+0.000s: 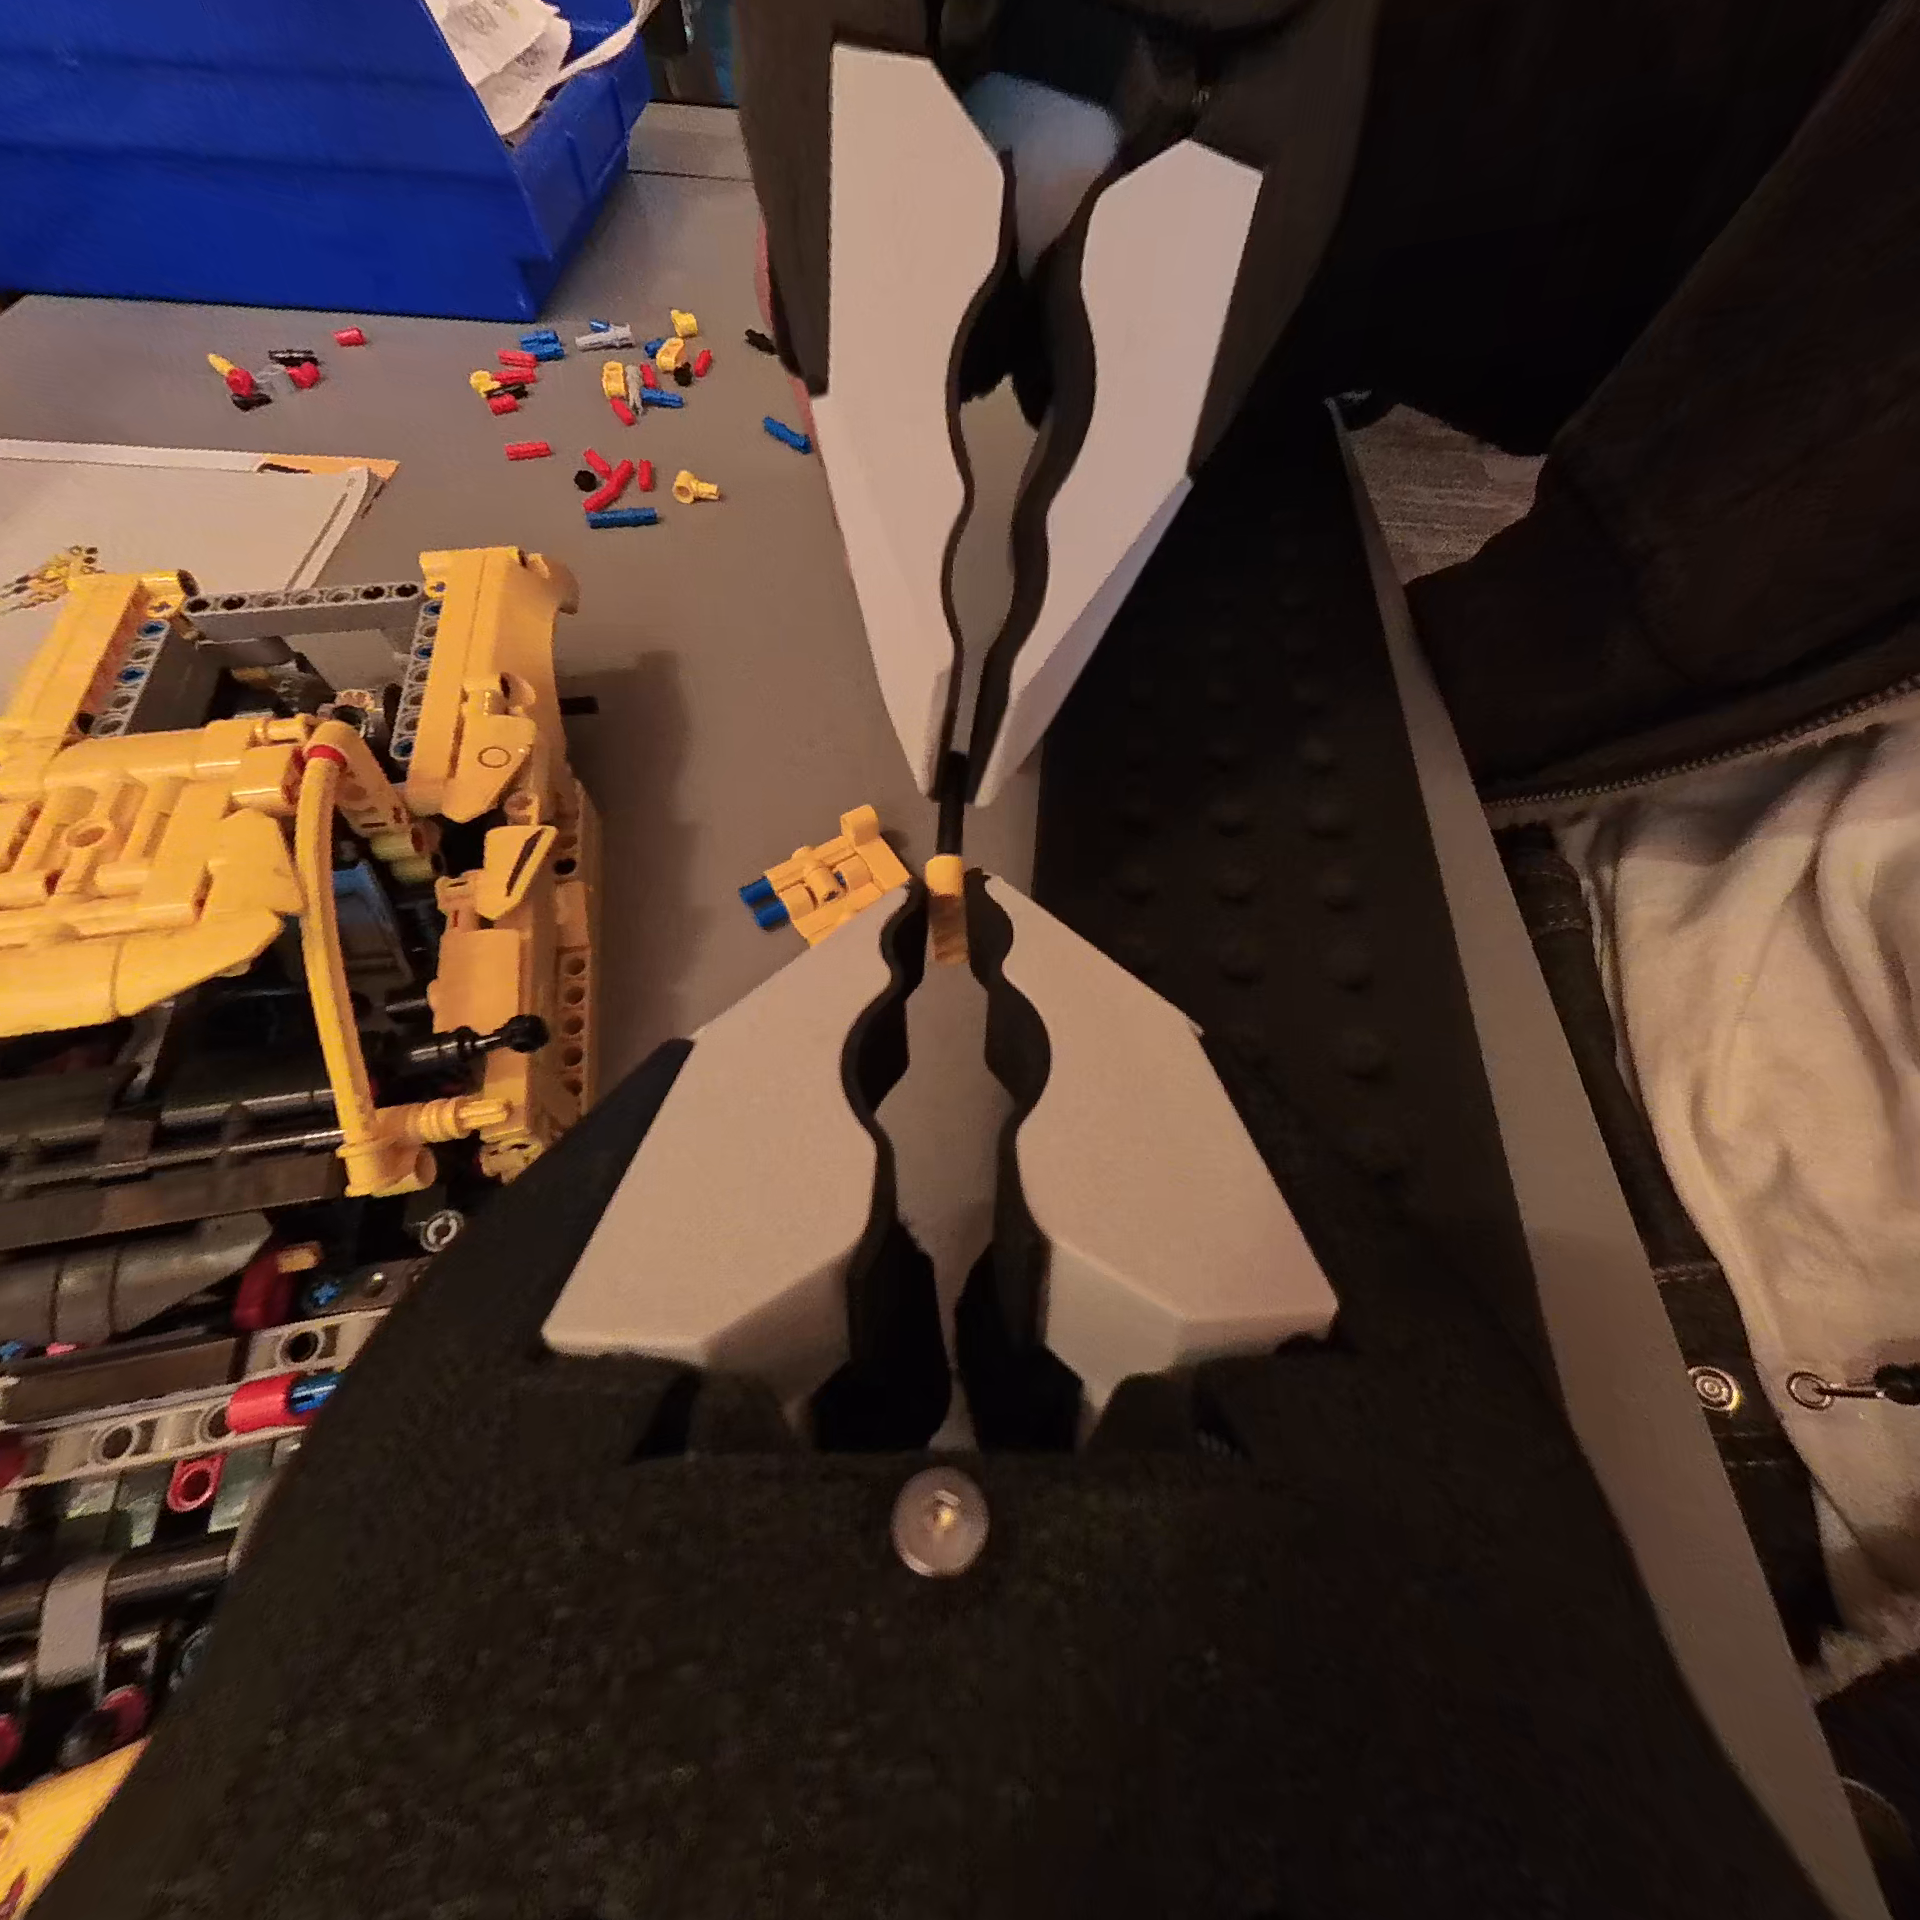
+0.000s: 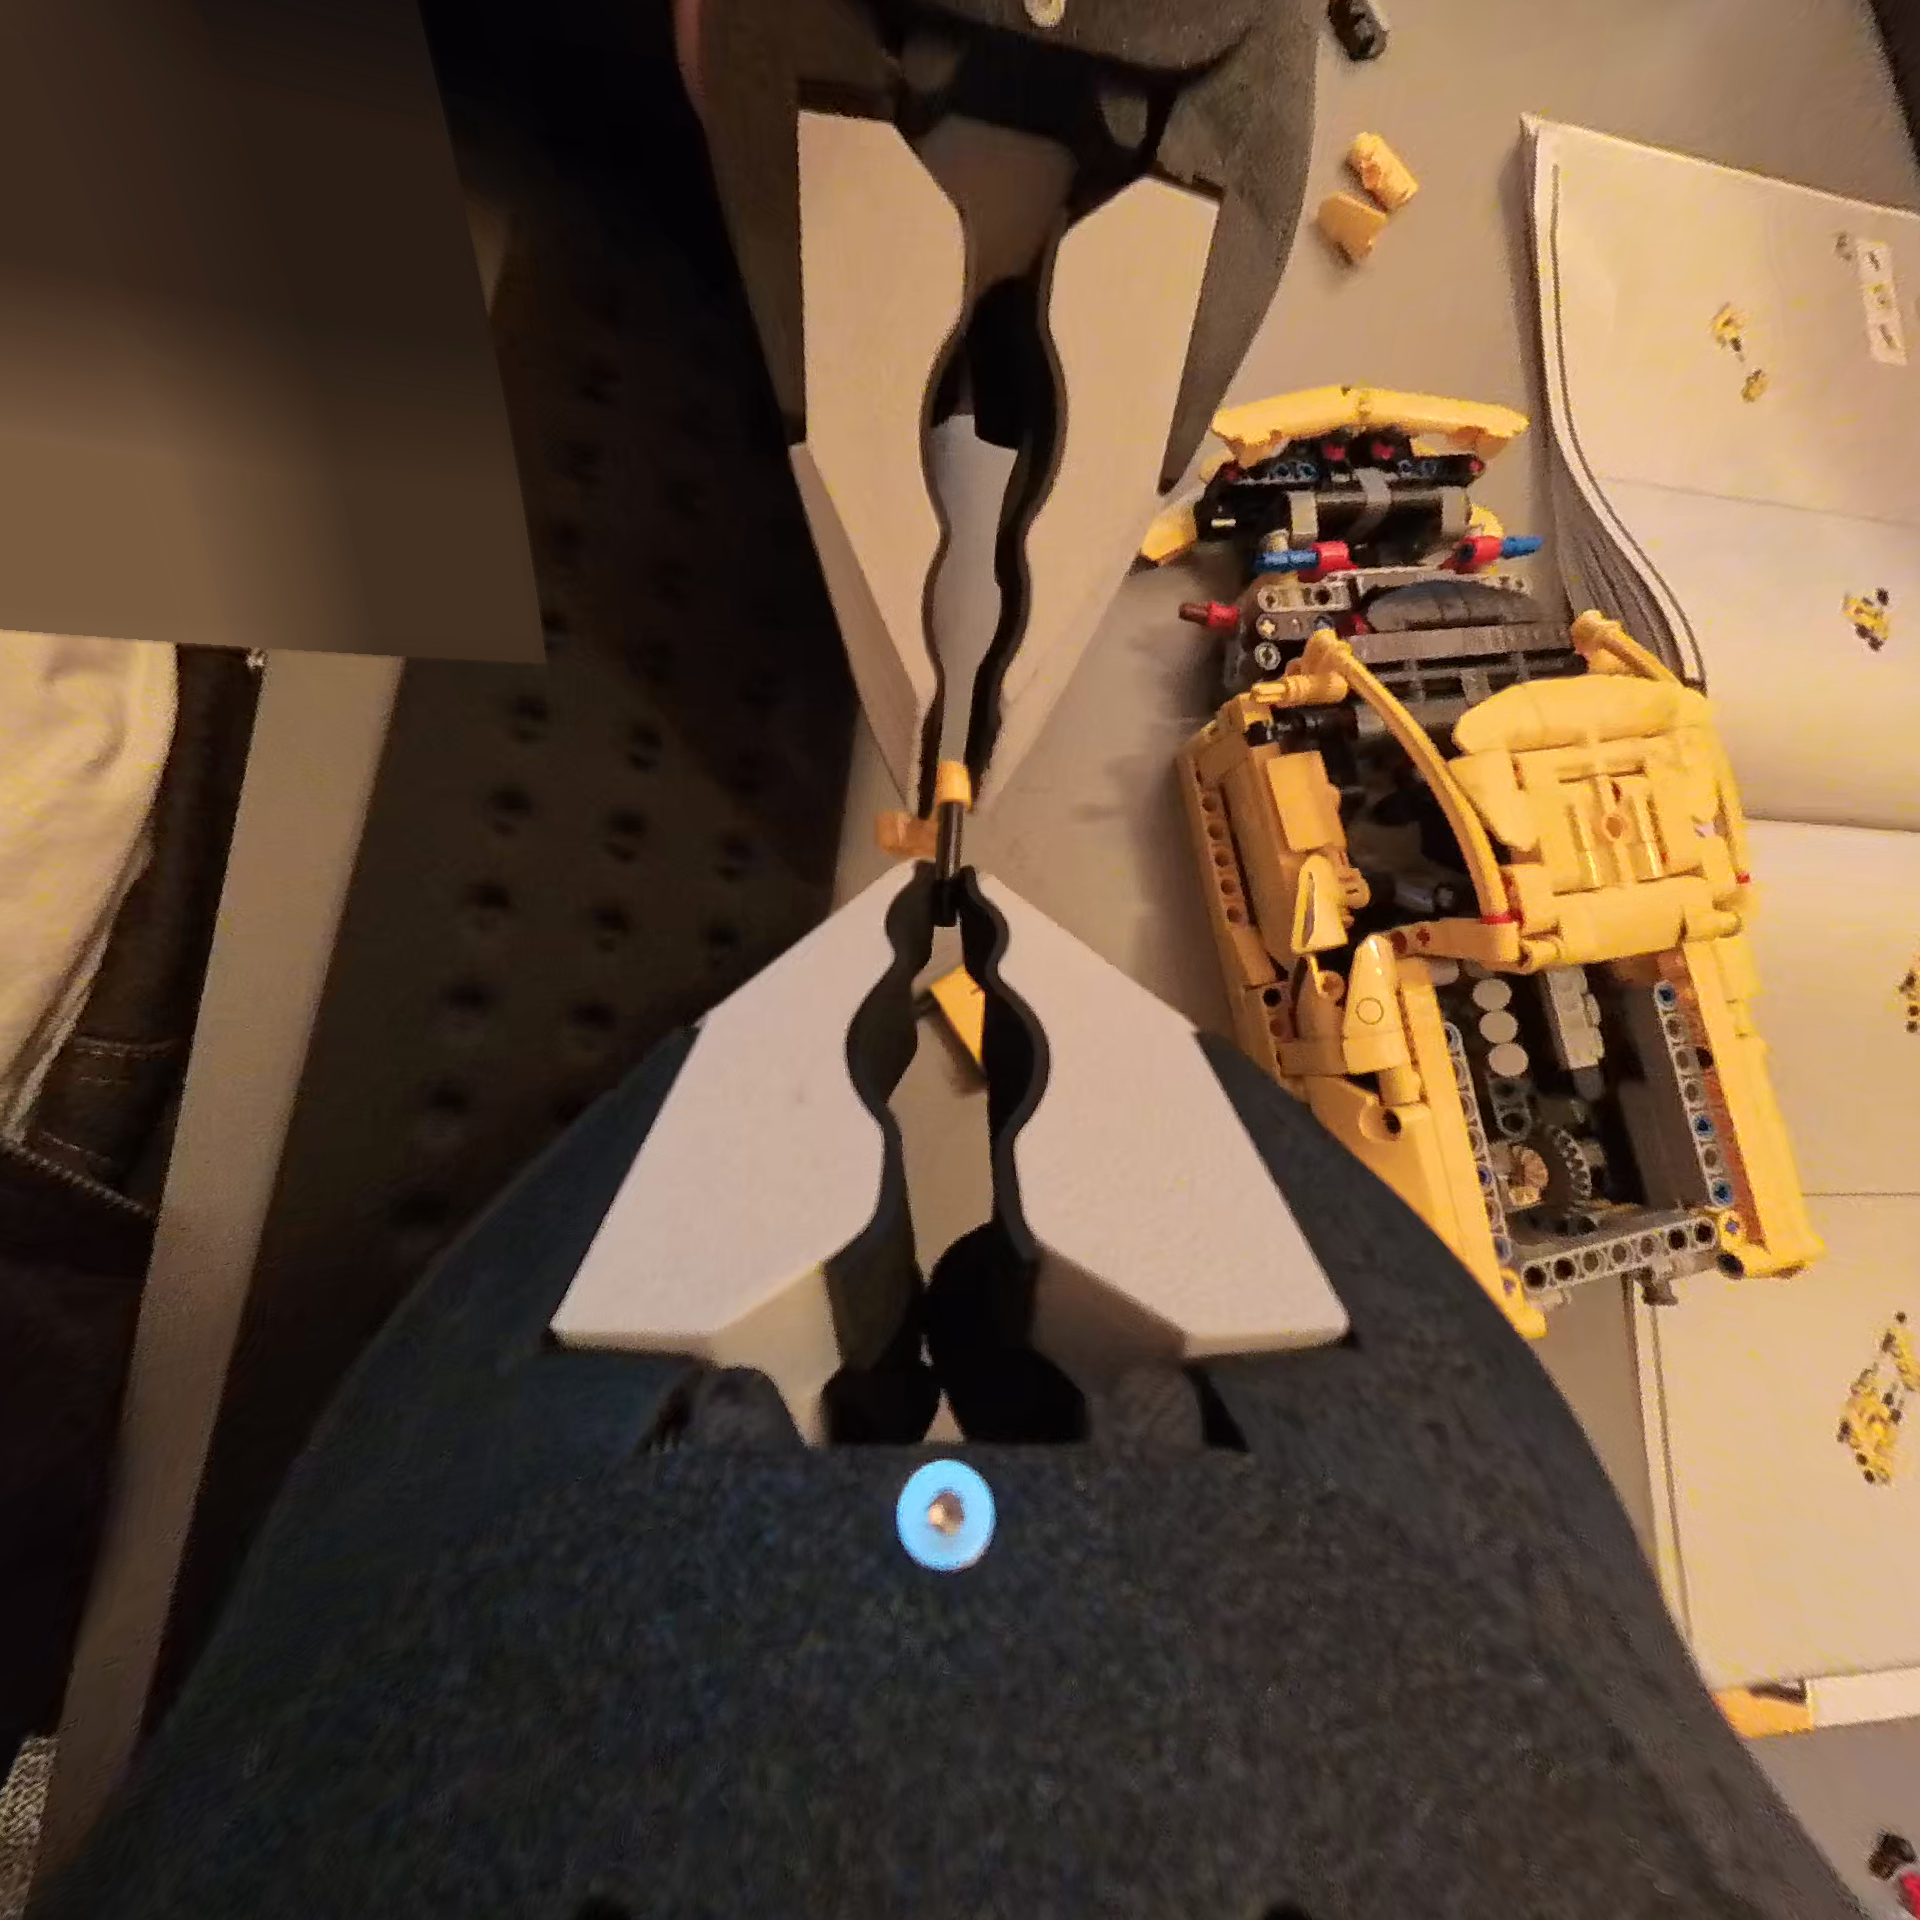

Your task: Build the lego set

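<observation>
My left gripper [image 1: 943,920] is shut on a small yellow connector [image 1: 948,883] at its fingertips. My right gripper [image 2: 943,902] is shut on a short black axle [image 2: 947,844]. The two grippers meet tip to tip above the table, and the axle's end is at the connector [image 2: 952,781]. In the left wrist view the right gripper [image 1: 951,774] comes in from the top. The half-built yellow vehicle model [image 1: 312,831] lies to the left and also shows in the right wrist view [image 2: 1455,935]. A small yellow sub-assembly with blue pins [image 1: 826,878] lies beside the fingertips.
Loose red, blue and yellow pins [image 1: 603,405] lie scattered behind the model. Blue bins [image 1: 312,156] stand at the back. An open instruction booklet [image 2: 1766,520] lies under and beyond the model. A black studded plate [image 1: 1226,831] borders the table edge, beside a person's dark clothing [image 1: 1714,416]. The tips of both grippers are at nearly the same place.
</observation>
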